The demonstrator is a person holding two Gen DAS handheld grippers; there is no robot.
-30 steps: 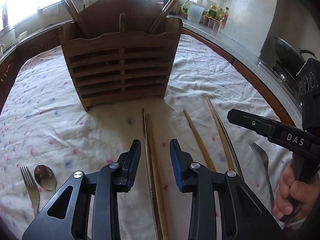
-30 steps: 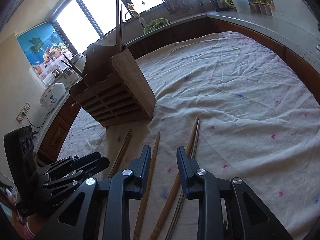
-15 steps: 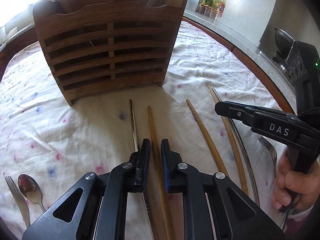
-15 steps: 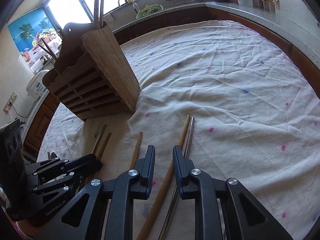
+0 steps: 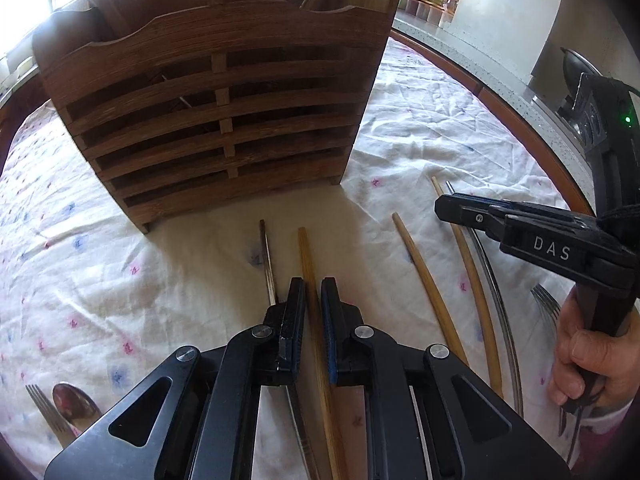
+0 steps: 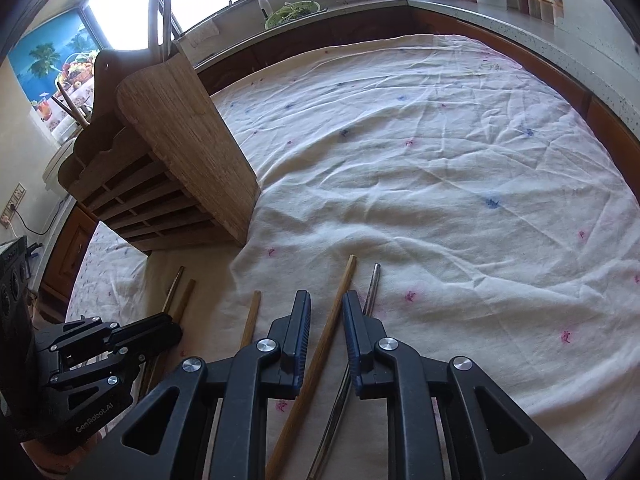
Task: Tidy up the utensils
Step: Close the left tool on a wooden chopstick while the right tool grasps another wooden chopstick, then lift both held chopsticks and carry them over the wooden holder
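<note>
Your left gripper [image 5: 313, 286] is clenched on a wooden chopstick [image 5: 316, 332] lying on the tablecloth [image 5: 140, 280] before the wooden holder [image 5: 216, 120]; your right gripper [image 6: 326, 300] has just been closing astride another wooden chopstick [image 6: 324, 344], not yet pinching it.

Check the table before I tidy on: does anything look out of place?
Yes. Loose chopsticks, wooden and metal mixed, lie fanned on the cloth before the wooden holder instead of in it; a fork and spoon lie at left, another fork at right.
</note>
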